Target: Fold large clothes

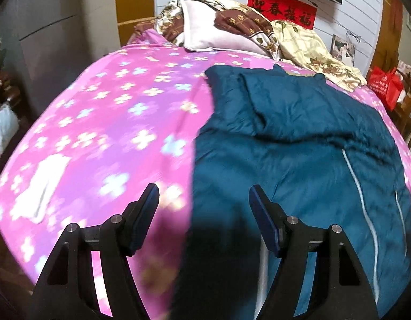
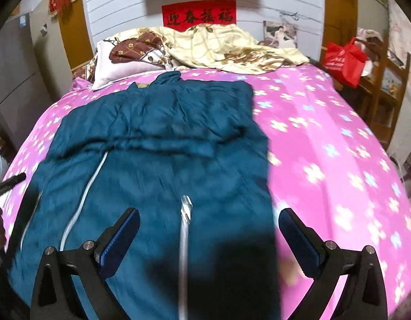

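Observation:
A large dark teal jacket (image 1: 299, 144) with pale zipper lines lies spread on a pink flowered bed sheet (image 1: 112, 122). Its upper part is folded down over the body. My left gripper (image 1: 204, 197) is open and empty above the jacket's left edge near the hem. In the right wrist view the jacket (image 2: 157, 144) fills the left and middle. My right gripper (image 2: 209, 221) is open and empty above the jacket's near right edge. A pale zipper strip (image 2: 184, 229) runs between its fingers. The tip of the left gripper shows at the far left.
Pillows (image 2: 120, 61) and a cream flowered quilt (image 2: 226, 48) are piled at the head of the bed. A red bag (image 2: 344, 61) sits on wooden shelves to the right. A white cloth (image 1: 42, 189) lies on the sheet at left. A grey cabinet (image 1: 45, 40) stands left.

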{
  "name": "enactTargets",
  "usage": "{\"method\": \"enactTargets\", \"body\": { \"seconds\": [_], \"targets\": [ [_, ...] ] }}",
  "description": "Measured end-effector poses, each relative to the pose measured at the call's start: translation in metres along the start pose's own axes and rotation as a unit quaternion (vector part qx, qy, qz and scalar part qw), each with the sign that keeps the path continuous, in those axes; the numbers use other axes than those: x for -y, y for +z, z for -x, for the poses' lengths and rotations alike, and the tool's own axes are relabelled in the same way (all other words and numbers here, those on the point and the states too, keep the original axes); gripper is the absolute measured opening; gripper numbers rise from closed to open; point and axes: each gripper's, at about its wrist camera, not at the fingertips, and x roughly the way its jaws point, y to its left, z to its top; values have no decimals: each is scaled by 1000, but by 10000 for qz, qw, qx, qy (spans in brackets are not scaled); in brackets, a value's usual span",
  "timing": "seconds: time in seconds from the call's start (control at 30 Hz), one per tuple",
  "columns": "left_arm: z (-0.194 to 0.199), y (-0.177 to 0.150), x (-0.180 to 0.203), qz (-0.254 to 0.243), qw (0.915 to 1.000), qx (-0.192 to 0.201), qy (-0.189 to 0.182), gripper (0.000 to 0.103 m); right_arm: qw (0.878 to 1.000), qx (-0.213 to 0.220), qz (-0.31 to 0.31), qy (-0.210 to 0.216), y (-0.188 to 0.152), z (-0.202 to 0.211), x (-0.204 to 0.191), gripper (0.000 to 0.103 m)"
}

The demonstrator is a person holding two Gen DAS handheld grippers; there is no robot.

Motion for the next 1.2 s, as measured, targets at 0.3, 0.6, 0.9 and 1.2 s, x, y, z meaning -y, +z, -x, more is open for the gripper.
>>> {"method": "enactTargets", "body": {
  "seconds": [0.3,0.6,0.9,1.2],
  "targets": [
    [43,-50,-38,-240,9986,-250,388,80,9989,305,-347,-24,-81,57,42,103],
    [33,-93,-39,-47,9986,-519,-65,80,9990,435,13,-56,-125,65,21,103],
    [18,-112,-39,23,9963,-732,-445,80,9978,9,-520,401,-140,43,47,103],
    [27,-120,-31,-537,9885,-957,-1041,83,9893,-216,-941,1098,-149,31,53,103]
  ]
}}
